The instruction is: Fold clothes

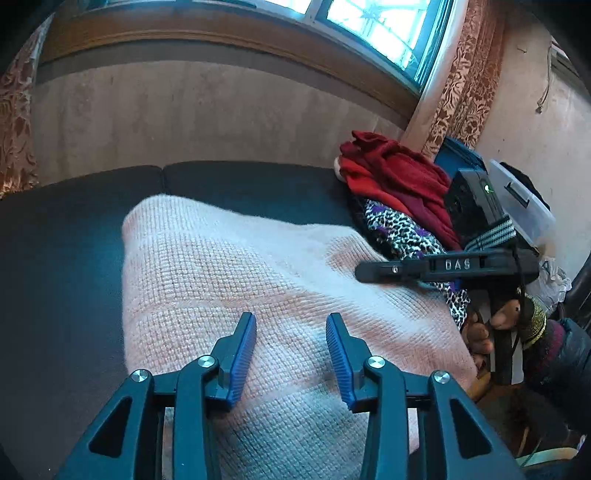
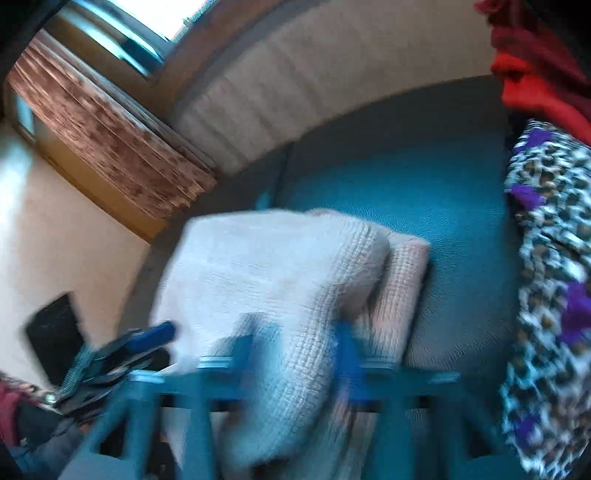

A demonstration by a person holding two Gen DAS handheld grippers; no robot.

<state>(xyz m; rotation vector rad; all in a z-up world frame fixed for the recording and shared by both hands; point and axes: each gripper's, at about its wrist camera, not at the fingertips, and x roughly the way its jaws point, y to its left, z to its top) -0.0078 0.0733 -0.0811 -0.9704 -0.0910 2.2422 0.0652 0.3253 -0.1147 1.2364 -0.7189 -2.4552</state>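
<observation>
Home living room: dark sofa (image 1: 66,236), patterned curtains (image 1: 461,92), window (image 1: 369,22).

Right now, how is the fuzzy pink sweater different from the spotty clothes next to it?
The pink sweater is one plain pale colour; the leopard-print garment is spotted black and white with purple patches. The sweater lies spread on the dark couch alone; the leopard one is bunched in a pile under red clothes. The sweater is a chunky knit; the leopard one looks smoother. Both are clothes on the couch.

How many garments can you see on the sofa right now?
3: the pink knit sweater under the left gripper, a red garment piled at the far right, a leopard-print one beneath it. More may be hidden.
</observation>
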